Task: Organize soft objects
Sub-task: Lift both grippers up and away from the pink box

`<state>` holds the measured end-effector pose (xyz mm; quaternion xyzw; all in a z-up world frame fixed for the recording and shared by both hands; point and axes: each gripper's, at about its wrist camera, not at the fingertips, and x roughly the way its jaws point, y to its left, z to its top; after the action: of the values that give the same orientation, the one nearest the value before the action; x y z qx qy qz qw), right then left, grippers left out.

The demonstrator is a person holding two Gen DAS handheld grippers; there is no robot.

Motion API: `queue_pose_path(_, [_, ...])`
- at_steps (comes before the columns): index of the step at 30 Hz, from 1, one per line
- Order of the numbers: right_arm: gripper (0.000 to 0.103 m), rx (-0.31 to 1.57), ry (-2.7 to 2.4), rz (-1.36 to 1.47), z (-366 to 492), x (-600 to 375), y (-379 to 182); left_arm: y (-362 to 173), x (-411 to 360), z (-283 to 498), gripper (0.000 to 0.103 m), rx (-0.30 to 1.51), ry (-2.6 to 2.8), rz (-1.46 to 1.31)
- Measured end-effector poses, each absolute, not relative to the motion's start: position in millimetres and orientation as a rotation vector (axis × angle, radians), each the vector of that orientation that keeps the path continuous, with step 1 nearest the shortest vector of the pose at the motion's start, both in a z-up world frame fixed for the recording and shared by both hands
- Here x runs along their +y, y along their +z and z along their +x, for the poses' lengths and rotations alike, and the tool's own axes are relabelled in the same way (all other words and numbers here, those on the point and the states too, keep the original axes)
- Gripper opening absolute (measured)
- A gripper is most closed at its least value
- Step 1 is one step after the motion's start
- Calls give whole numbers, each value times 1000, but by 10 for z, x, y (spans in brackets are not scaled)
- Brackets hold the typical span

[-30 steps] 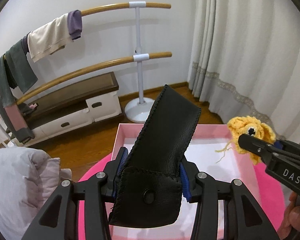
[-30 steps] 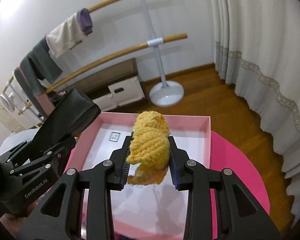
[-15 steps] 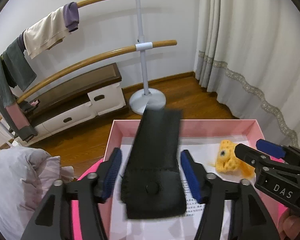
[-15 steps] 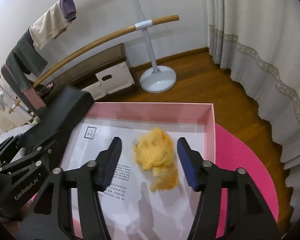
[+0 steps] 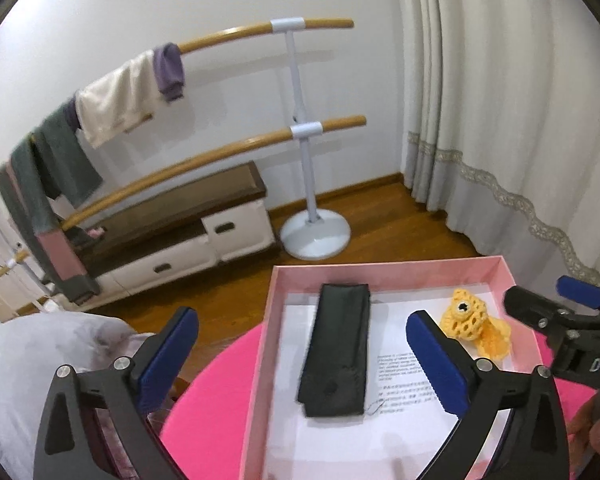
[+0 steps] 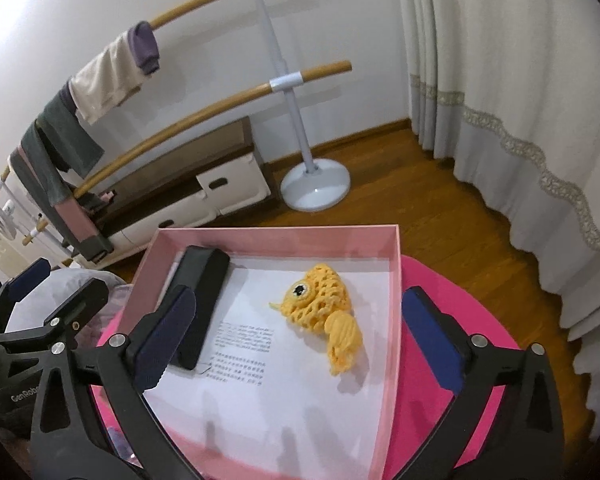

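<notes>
A black leather pouch [image 5: 336, 350] lies flat in the left part of the pink box [image 5: 388, 270], on a printed white sheet. A yellow crocheted fish [image 5: 474, 326] lies in the right part. In the right wrist view the pouch [image 6: 198, 300] and the fish [image 6: 324, 312] lie in the same box [image 6: 276, 236]. My left gripper [image 5: 302, 354] is open and empty, raised above the pouch. My right gripper [image 6: 296, 334] is open and empty, raised above the fish.
The box sits on a round pink table [image 6: 432, 280]. A grey-white cushion [image 5: 40, 360] lies left of the table. Behind stand a wooden barre rack [image 5: 300, 128] with hung clothes, a low cabinet [image 5: 180, 236], and curtains [image 5: 520, 100] at the right.
Both grippers opened and let go: the pouch and the fish dropped into the box. Both grippers have since pulled up and back and opened wider.
</notes>
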<state>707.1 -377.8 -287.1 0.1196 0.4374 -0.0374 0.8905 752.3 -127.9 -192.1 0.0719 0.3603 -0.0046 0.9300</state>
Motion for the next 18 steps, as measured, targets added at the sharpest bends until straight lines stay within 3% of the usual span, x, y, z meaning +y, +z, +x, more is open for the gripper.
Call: queue_pose_path(18, [103,646,-69,220,5696,-3318,-1850,-1615,-734,5330,103,527,-28,58])
